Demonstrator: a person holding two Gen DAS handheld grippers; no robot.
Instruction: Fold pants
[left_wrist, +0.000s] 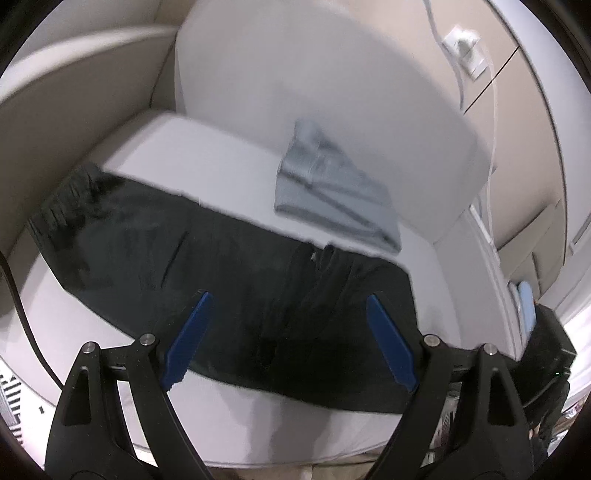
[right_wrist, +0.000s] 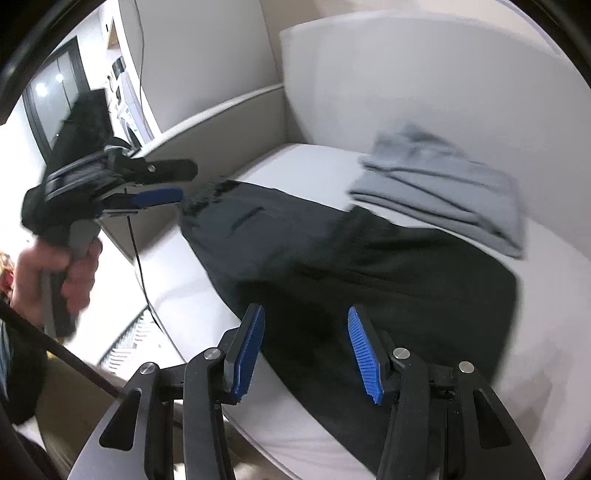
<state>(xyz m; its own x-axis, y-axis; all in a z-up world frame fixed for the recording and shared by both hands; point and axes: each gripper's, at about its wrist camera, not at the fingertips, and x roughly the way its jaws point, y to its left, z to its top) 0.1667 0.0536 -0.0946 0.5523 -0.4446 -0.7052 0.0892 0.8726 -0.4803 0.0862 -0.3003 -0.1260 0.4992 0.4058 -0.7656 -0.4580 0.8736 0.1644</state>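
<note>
Two grippers are hovering over dark pants (left_wrist: 236, 258) that are lying flat across a white seat cushion (left_wrist: 207, 147). On the left gripper (left_wrist: 288, 306) the jaws are standing wide apart with nothing between the blue pads (left_wrist: 188, 336); they are hanging above the middle of the pants, near the front edge of the cushion. On the right gripper (right_wrist: 306, 317) the jaws are sitting partly spread and are gripping nothing, with only the dark cloth showing below the gap. In the right wrist view a hand (right_wrist: 62, 273) is holding the left gripper above the waistband end of the pants. Beyond the pants, a folded grey garment (left_wrist: 332, 184) is lying on the same cushion against the white backrest (left_wrist: 314, 74), just touching the pants' far edge.
</note>
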